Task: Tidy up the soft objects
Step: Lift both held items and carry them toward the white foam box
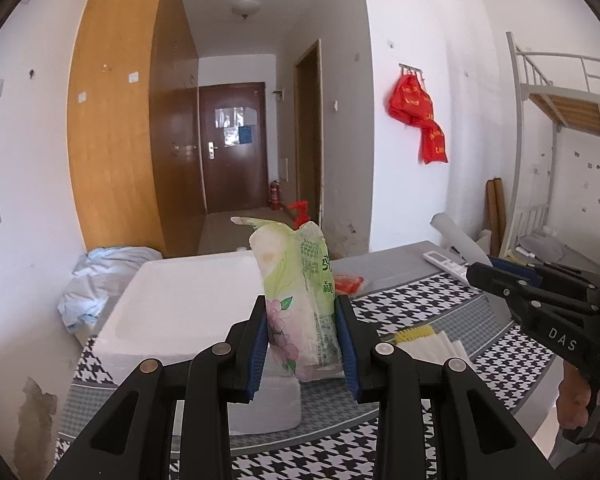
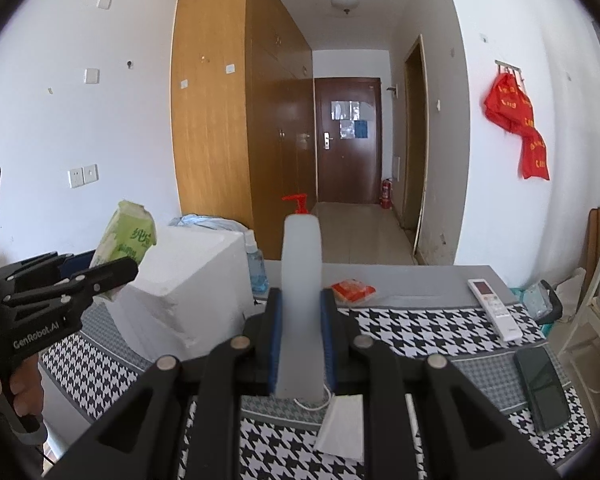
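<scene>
Your left gripper [image 1: 302, 336] is squeezing a soft pack of tissues [image 1: 300, 300], with a blue pad pressed against each side. The pack is green and white with pink flowers on it. It stands up tall between the pads, held up above the tabletop [image 1: 440, 308]. Just behind it sits a big white foam box [image 1: 180, 300]. A crumpled light blue cloth [image 1: 100, 276] lies beyond the box, by the wall.

Your right gripper [image 2: 300, 340] is closed on a cloudy white pump bottle [image 2: 302, 300]. The bottle stands straight up between the blue pads, and its red pump [image 2: 296, 202] sticks out at the top. It is lifted off the tabletop too.

A black and white checked cloth [image 2: 420, 328] covers the tabletop. On it, off to the right, lie a white remote control [image 2: 494, 308] and a dark phone [image 2: 542, 388], a little apart from each other. A small orange packet [image 2: 353, 290] lies on the grey part further back. A small blue bottle [image 2: 256, 264] stands right beside the foam box. A white folded thing [image 2: 340, 424] lies just under the right gripper, but you cannot tell what it is. Red bags [image 2: 516, 128] hang on the far wall.
</scene>
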